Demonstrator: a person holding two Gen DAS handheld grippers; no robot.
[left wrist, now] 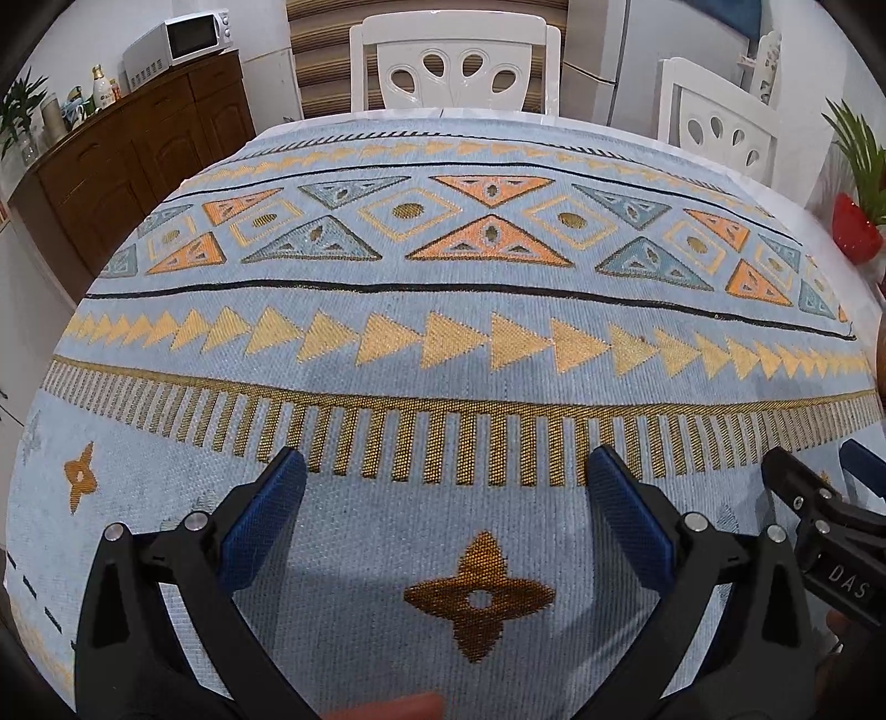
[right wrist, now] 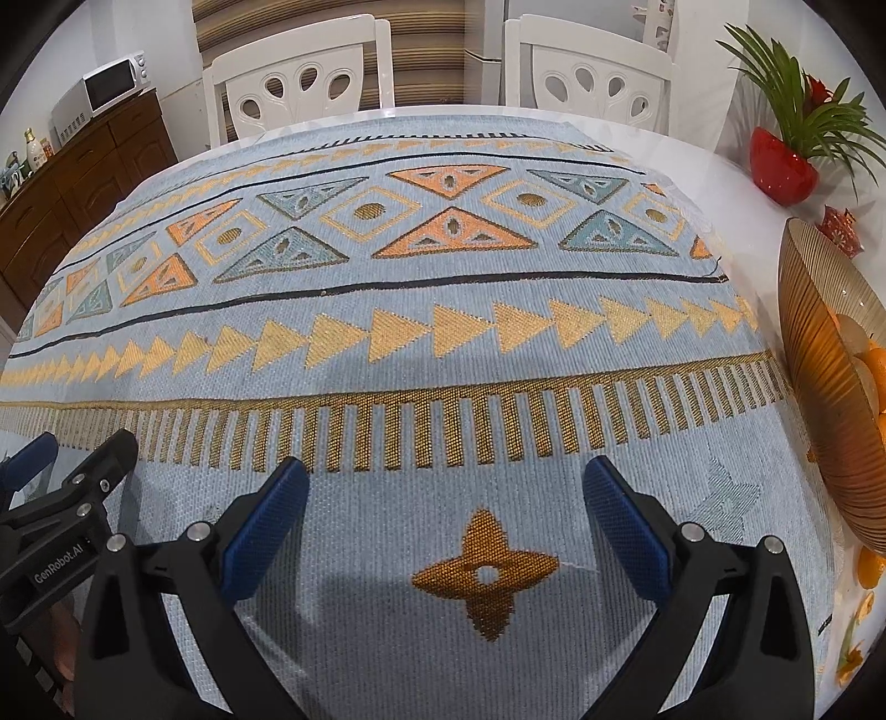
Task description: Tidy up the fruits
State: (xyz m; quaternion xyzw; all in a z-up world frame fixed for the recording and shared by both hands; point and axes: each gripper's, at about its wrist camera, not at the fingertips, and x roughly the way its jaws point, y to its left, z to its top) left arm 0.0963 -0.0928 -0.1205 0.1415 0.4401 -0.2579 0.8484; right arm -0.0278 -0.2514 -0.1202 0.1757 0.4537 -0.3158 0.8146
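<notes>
My left gripper (left wrist: 446, 471) hangs open over the patterned blue cloth (left wrist: 443, 332), nothing between its blue pads. My right gripper (right wrist: 446, 476) is open too, above a brown flower motif on the same cloth. An amber ribbed glass bowl (right wrist: 825, 387) stands at the right edge of the right wrist view, well right of the right gripper, with oranges (right wrist: 872, 365) inside it. One more orange (right wrist: 869, 567) lies on the table beside the bowl's near side. In the left wrist view the right gripper (left wrist: 819, 498) shows at the lower right edge.
A red pot with a green plant (right wrist: 783, 166) stands at the far right of the white table. Two white chairs (right wrist: 299, 77) line the far edge. A wooden sideboard with a microwave (left wrist: 177, 44) runs along the left wall. Orange peel scraps (right wrist: 855, 637) lie at the lower right.
</notes>
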